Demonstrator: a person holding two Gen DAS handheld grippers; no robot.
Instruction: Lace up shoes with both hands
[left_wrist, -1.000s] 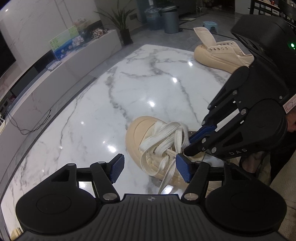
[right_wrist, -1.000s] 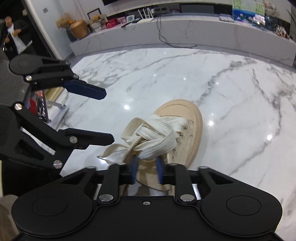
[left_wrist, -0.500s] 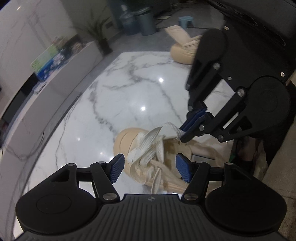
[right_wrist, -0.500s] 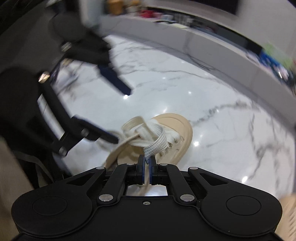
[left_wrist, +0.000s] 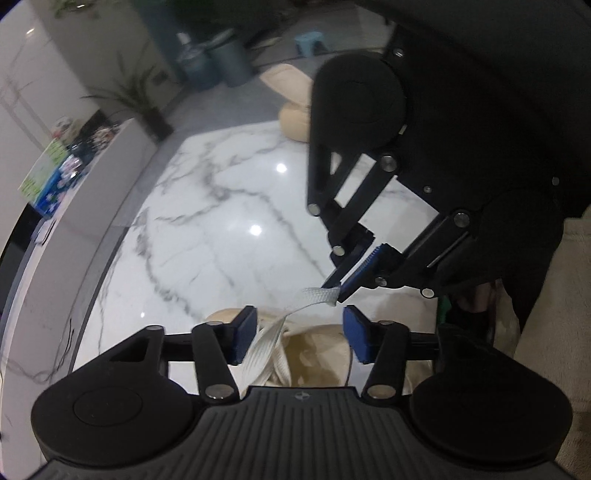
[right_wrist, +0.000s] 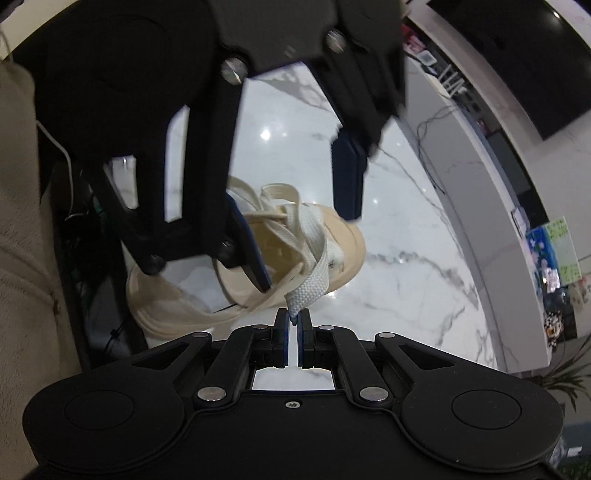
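Second shoe far on marble worktop. Near shoe toe points away — right hand-held gripper pinches lace; left hand-held gripper spread.

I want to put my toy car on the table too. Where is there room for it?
The marble table is bare between the near shoe and the far shoe, and out to its left edge. It is crowded above the near shoe: the right gripper pinches the lace, and the open left gripper hovers there.
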